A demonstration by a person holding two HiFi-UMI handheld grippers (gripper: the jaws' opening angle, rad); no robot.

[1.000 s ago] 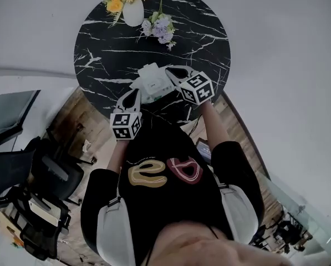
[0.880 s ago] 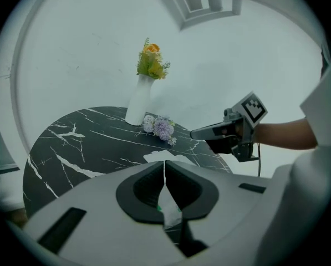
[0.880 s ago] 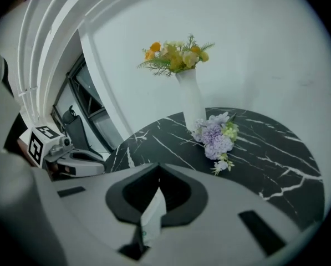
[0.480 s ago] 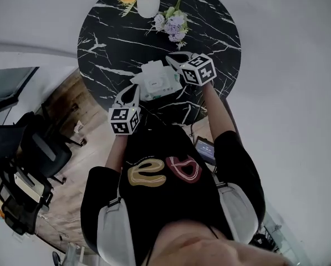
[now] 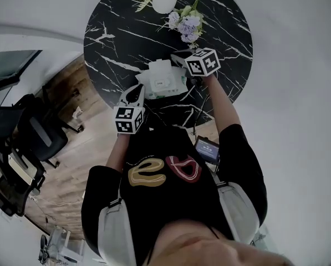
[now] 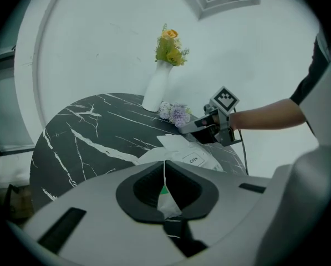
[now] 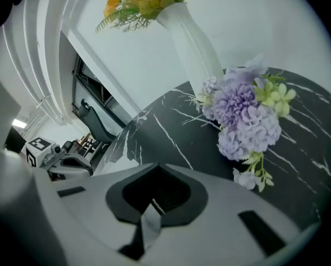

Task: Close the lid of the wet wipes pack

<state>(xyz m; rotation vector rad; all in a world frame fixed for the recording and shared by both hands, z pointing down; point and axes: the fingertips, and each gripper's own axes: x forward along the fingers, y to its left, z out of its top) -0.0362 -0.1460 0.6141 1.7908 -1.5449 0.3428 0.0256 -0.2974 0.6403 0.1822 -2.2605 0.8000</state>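
The white wet wipes pack (image 5: 164, 82) lies near the front of the round black marble table (image 5: 115, 32). In the left gripper view the pack (image 6: 190, 158) shows a flat "OPEN" label on top and a white flap at its far end. My left gripper (image 5: 136, 88) is at the pack's near left corner. Its jaws (image 6: 165, 173) are shut on the pack's end seam. My right gripper (image 5: 178, 59) hovers by the pack's far right corner, apart from it. It (image 6: 182, 127) looks shut and empty. Its own view (image 7: 153, 201) faces the flowers.
A white vase (image 5: 164, 1) with yellow flowers stands at the table's far edge. A purple flower bunch (image 5: 188, 24) lies just beyond my right gripper. Office chairs (image 5: 26, 132) stand on the floor at the left. White walls curve behind the table.
My right gripper has drawn back from over the pack's top to its far right corner, towards the purple flowers. The left gripper has stayed at the pack's near corner.
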